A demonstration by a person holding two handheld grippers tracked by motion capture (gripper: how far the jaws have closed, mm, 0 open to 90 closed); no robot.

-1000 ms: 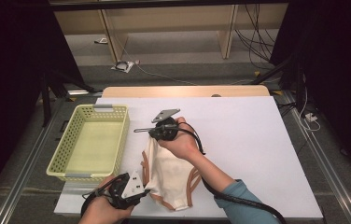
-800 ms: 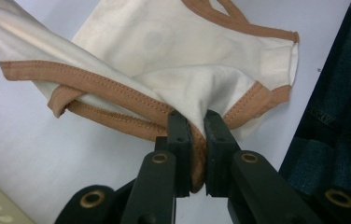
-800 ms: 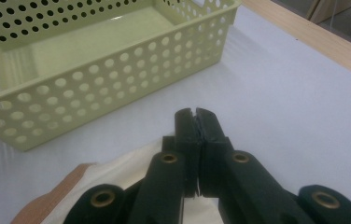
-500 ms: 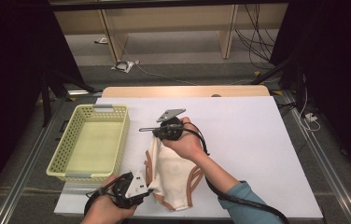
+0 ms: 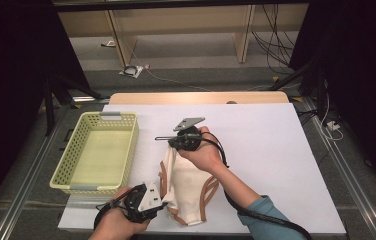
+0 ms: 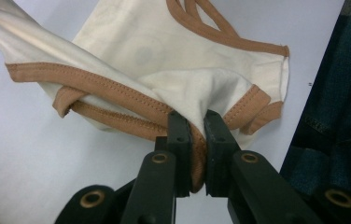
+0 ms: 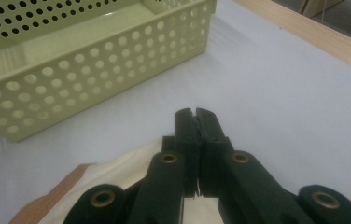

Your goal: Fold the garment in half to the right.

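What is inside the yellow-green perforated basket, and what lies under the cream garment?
The basket shows a bare floor. Under the garment lies the white tabletop; whatever the fabric covers is hidden.

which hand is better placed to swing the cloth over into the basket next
Probably the right. The right gripper is shut on the cream garment at its raised far end, beside the basket. The left gripper pinches the brown-trimmed edge nearer the person, lower at the table's front edge.

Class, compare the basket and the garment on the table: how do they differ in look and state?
The basket is pale green, rigid and perforated, standing free; the garment is cream with brown trim, soft and crumpled. The basket holds nothing and is untouched; the garment is pinched by the left claw and the right claw. Both rest on the white table.
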